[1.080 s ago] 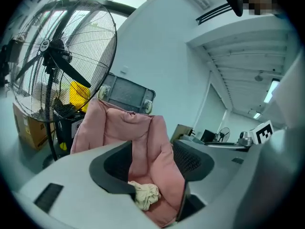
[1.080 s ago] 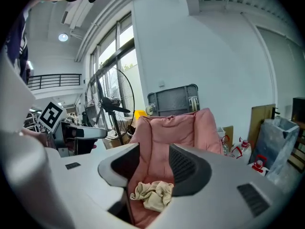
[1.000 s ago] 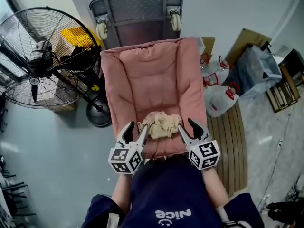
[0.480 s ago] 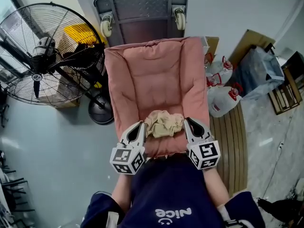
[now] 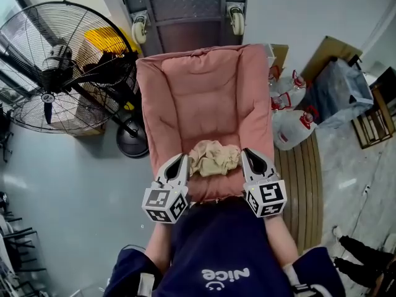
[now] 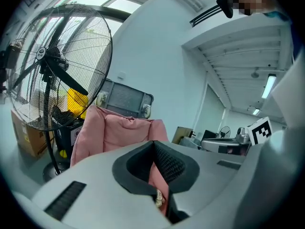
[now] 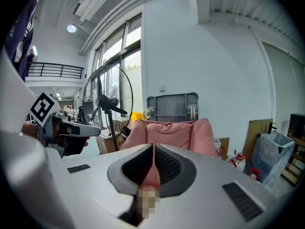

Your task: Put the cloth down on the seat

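In the head view, the pink seat fills the middle of the frame. The beige cloth lies bunched up on the front part of it, low in the middle. My left gripper points at the left edge of the cloth and touches it. My right gripper touches the right edge. Both look closed. A big black fan stands at the upper left. A grey cart stands at the top, behind the seat. White jugs with red caps sit at the right.

In the left gripper view, the fingers are shut tight, tip to tip. A small bit of cloth shows low in the slit between them, and they pinch it. The pink seat rises behind, with the fan at the left of the frame.

In the right gripper view, the fingers are shut tight too. Pink shows in the slit. A blurred patch covers the low part, so I cannot tell if any cloth is caught there. The seat and the cart stand in the middle, behind the fingers.
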